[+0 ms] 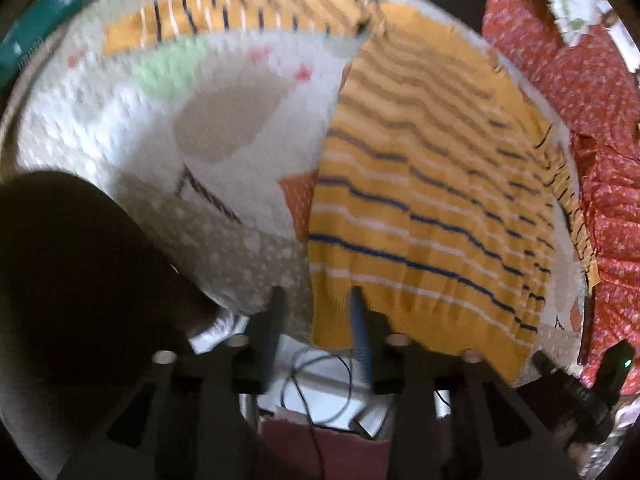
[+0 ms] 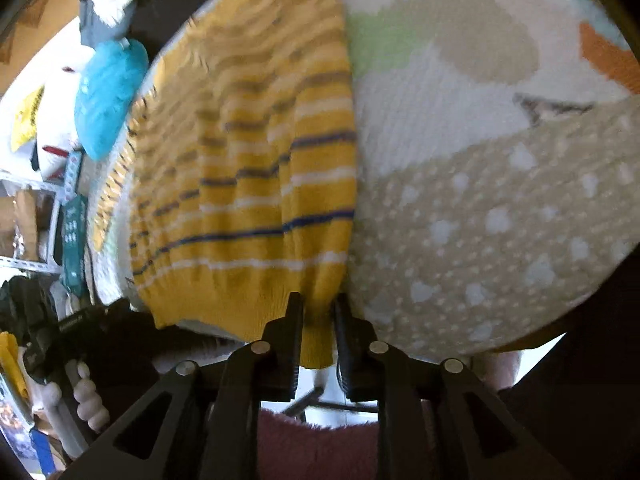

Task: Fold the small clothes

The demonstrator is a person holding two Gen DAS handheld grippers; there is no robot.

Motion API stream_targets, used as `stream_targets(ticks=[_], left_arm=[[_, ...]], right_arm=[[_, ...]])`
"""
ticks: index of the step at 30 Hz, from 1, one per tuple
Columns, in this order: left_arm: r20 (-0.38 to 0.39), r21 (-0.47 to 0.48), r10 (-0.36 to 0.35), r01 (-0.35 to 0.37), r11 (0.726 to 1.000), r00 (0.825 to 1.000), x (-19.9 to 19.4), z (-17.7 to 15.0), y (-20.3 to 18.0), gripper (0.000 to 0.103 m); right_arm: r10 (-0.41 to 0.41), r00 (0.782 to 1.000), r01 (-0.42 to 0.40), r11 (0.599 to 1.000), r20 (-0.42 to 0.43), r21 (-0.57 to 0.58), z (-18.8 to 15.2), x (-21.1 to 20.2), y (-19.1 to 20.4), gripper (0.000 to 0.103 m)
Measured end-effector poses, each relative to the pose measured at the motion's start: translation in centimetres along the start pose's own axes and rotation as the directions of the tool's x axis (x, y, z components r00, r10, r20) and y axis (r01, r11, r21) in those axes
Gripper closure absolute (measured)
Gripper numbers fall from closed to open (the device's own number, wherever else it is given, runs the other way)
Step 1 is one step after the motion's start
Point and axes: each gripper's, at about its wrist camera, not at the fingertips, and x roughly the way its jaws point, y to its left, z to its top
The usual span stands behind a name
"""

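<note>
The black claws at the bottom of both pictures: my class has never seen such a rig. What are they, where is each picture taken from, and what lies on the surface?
Each claw is a hand-held tool with two fingers. A person holds one in each hand, and a camera on it looks along the fingers. One picture looks past the left claw, the other past the right claw. A yellow striped sweater lies on a round surface covered by a patterned cloth, with its hem hanging over the near edge. The right claw appears to pinch the hem. The left claw stands open at the hem's corner and grips nothing.
</note>
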Motion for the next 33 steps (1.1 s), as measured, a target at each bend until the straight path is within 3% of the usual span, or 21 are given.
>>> stream_targets(ticks=[3,5,9,13,16,19,20,22,26,33], left_arm=[[0.062,0.075,0.001,-0.005,0.997,0.998,-0.6,1.9,-2.7,0.044],[0.064,0.133,0.012,-0.020,0.991,0.998,0.1,3.2,-5.0,0.042],[0.055,0.239,0.027,-0.039,0.970,0.998,4.0,6.2,-10.5,0.042],[0.015,0.264,0.058,-0.060,0.963,0.998,9.0,7.3,-12.9,0.042],[0.004,0.257,0.119,-0.116,0.959,0.993,11.5,7.3,-12.7,0.040],[0.045,0.278,0.119,-0.127,0.952,0.992,11.4,6.7,-12.4,0.032],[0.054,0.288,0.127,-0.137,0.948,0.990,11.4,6.5,-12.3,0.030],[0.074,0.288,0.139,-0.154,0.945,0.988,11.4,6.1,-12.1,0.024],[0.090,0.293,0.157,-0.177,0.940,0.984,11.5,5.8,-12.3,0.021],[0.072,0.281,0.174,-0.188,0.941,0.982,12.0,5.9,-12.1,0.013]], right_arm=[[-0.003,0.993,0.005,1.000,0.120,-0.018,1.3,-2.4,0.1,0.086],[0.031,0.988,-0.028,0.999,0.150,-0.026,2.7,-2.8,0.6,0.086],[0.116,0.982,-0.106,0.992,0.146,-0.073,5.8,-0.4,3.4,0.086],[0.166,0.983,-0.161,0.985,0.083,-0.061,7.6,3.3,4.7,0.085],[0.064,0.996,-0.064,0.998,0.069,-0.003,8.5,5.3,2.4,0.086],[0.063,0.990,-0.070,0.996,0.123,0.052,8.9,3.6,-0.5,0.092],[0.004,0.986,-0.018,0.996,0.165,0.082,8.9,2.4,-1.5,0.089],[-0.151,0.962,0.120,0.982,0.229,0.143,8.7,0.3,-3.0,0.070],[-0.097,0.962,0.040,0.975,0.256,0.219,8.0,-2.0,-4.8,0.069],[-0.116,0.963,0.052,0.965,0.242,0.256,7.1,-3.0,-5.3,0.064]])
